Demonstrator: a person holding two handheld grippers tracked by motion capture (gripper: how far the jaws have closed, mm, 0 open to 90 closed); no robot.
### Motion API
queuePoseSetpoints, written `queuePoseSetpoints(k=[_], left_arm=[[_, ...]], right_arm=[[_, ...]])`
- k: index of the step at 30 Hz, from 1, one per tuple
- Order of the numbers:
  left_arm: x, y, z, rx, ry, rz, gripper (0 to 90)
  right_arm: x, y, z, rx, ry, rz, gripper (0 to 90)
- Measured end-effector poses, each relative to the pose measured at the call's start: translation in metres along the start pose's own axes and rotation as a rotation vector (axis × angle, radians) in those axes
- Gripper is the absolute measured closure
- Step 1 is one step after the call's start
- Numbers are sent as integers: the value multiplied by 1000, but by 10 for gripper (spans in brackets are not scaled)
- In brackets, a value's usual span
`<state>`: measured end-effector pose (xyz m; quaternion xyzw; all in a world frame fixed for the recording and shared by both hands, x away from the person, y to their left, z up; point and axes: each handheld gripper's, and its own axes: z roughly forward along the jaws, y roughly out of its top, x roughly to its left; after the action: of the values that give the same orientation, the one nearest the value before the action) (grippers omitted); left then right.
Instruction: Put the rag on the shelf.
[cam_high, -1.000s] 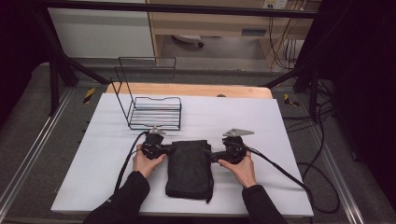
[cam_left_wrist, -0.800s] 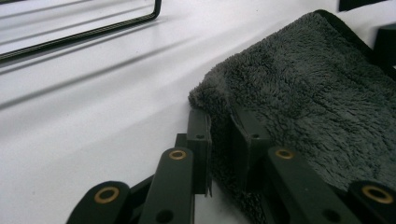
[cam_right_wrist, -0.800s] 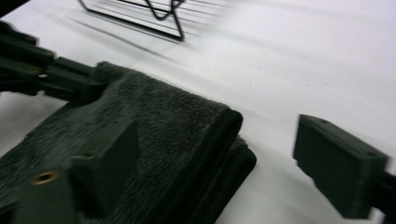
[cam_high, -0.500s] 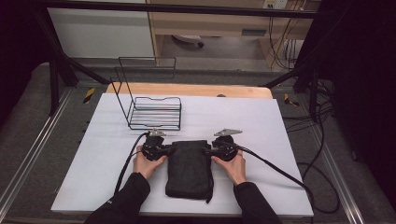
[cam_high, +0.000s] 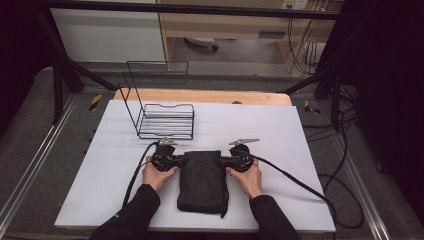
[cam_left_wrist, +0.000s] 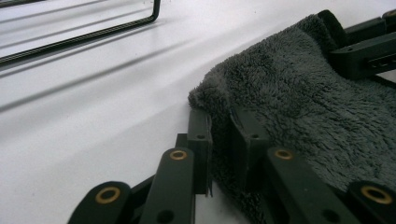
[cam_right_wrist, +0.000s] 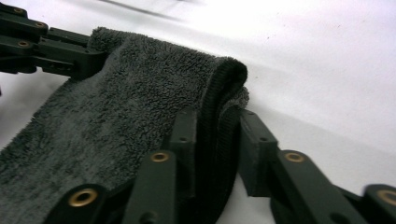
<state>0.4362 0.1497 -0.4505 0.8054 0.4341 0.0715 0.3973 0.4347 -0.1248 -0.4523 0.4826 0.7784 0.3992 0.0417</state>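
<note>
The left tool (cam_high: 181, 161) is clenched on the far left corner of a folded dark grey towel (cam_high: 202, 181), its jaws pinching the fleecy edge. The right tool (cam_high: 226, 161) has just been closing its jaws, with the towel's far right corner, a thick folded hem, between them and gripped. The towel lies flat on the white bench (cam_high: 300, 150), near the person's edge. A black wire rack (cam_high: 161, 114) stands farther off, to the left.
</note>
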Motion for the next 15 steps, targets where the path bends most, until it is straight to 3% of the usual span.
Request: queuePoseSetpoints(k=[8, 15], left_arm=[[0, 0, -3, -11, -1, -4, 819], [-4, 6, -16, -59, -13, 9, 825]], right_arm=[[2, 1, -3, -17, 8, -6, 783], [5, 3, -13, -56, 20, -27, 785]])
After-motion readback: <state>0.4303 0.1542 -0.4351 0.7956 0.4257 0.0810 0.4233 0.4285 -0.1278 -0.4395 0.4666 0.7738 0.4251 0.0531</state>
